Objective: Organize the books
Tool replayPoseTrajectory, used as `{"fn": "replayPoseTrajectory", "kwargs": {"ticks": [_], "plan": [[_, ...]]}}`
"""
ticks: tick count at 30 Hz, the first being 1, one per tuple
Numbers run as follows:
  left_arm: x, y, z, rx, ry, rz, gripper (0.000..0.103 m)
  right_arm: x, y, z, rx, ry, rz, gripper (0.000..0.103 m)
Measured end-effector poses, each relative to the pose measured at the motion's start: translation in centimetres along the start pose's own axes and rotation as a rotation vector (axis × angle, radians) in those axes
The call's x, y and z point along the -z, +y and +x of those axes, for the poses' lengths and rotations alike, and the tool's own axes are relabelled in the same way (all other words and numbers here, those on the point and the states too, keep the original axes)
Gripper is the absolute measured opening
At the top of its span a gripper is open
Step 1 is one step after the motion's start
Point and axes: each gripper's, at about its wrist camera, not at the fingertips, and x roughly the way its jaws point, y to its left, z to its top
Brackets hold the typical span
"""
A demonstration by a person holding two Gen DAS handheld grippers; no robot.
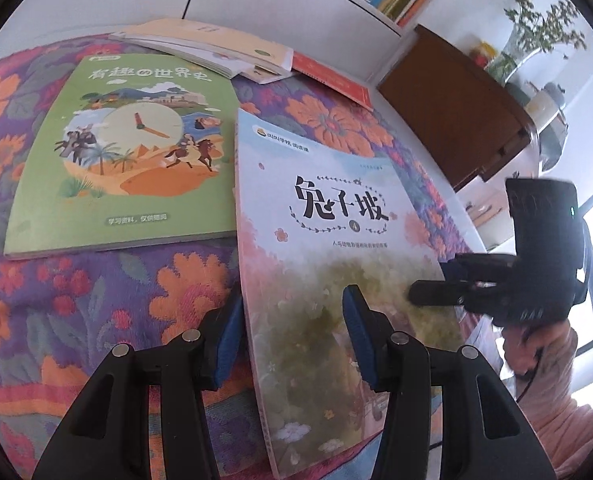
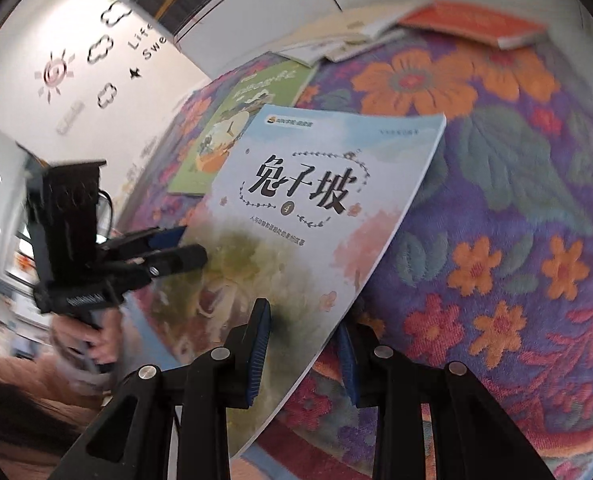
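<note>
A white shelf (image 1: 380, 8) holds upright books. Both grippers grip the pale blue book (image 1: 336, 240): the left gripper (image 1: 292, 340) has its jaws clamped across the spine edge, the right gripper (image 2: 302, 344) across the opposite edge. A green book (image 1: 124, 152) lies beside it on the floral-covered worktop (image 1: 136, 292), with more books (image 1: 224, 48) behind.

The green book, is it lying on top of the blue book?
No, the green book lies flat on the flowery cloth, beside the blue book.
</note>
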Motion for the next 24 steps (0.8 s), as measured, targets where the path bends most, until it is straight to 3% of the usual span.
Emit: {"fn": "replayPoseTrajectory", "kwargs": {"ticks": [6,24], "plan": [[0.0,-0.3,0.1,-0.006,-0.017,0.006,0.046,0.9,0.8,0.2,0.066,-0.100,-0.014,0.033],[0.4,-0.8,0.1,-0.028,-0.042,0.031,0.046,1.5,0.4,-0.1,0.043,-0.165,-0.031,0.033]]}}
